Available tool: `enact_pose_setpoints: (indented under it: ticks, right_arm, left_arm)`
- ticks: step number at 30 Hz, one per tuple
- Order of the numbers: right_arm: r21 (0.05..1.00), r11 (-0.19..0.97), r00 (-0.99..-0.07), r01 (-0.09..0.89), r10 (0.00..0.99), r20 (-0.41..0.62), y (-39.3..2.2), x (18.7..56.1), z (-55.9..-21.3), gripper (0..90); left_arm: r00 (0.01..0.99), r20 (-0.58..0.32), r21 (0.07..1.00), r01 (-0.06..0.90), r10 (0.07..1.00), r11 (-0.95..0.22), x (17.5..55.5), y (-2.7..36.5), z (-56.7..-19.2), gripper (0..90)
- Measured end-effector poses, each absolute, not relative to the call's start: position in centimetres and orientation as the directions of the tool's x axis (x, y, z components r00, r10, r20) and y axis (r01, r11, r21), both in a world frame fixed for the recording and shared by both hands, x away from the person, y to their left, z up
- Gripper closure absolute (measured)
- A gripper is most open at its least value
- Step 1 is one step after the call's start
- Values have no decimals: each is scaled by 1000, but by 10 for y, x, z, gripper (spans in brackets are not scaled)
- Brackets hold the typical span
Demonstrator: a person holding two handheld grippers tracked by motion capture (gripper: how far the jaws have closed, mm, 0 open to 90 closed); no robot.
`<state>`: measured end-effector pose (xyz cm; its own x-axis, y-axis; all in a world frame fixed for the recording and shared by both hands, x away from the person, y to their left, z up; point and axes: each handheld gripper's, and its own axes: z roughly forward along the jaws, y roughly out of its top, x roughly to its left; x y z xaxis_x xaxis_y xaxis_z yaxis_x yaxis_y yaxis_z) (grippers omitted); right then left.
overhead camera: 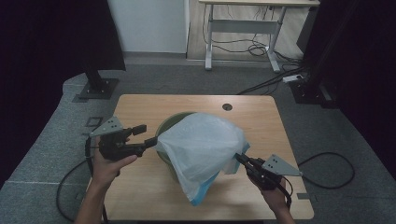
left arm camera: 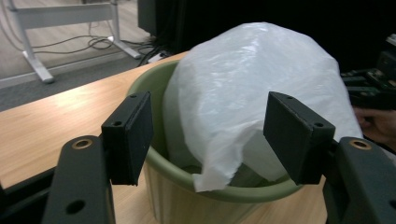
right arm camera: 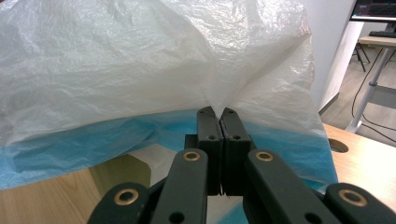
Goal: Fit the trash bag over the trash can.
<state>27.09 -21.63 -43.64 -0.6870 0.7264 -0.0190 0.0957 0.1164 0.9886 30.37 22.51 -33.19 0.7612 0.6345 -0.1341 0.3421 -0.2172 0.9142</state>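
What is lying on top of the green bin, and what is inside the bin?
A white plastic bag billows over the green bin, with one corner hanging inside the rim. The right gripper pinches its edge. The bag covers the bin's inside, so any contents are hidden.

So it's a light wooden table (overhead camera: 140,186) with rounded corners, sitting mid-frame on grey carpet. There's a round cable hole (overhead camera: 227,107) near its far edge, upper centre. Right in the middle stands a green plastic bin (overhead camera: 169,125), with a white plastic bag (overhead camera: 205,140) draped over it and spilling toward the lower right.
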Motion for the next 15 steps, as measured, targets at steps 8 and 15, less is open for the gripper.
enact_pose_setpoints:
  ticks: [8, 15]
  right_arm:
    - [987, 134, -689, 92, 724, -34, -213, 272, -433, 875]
    - [987, 138, -695, 88, 718, -39, -208, 272, -430, 875]
  left_arm:
    - [813, -72, 922, 276, 578, -273, 297, 203, -316, 340]
    - [842, -32, 897, 262, 538, -356, 298, 170, -314, 342]
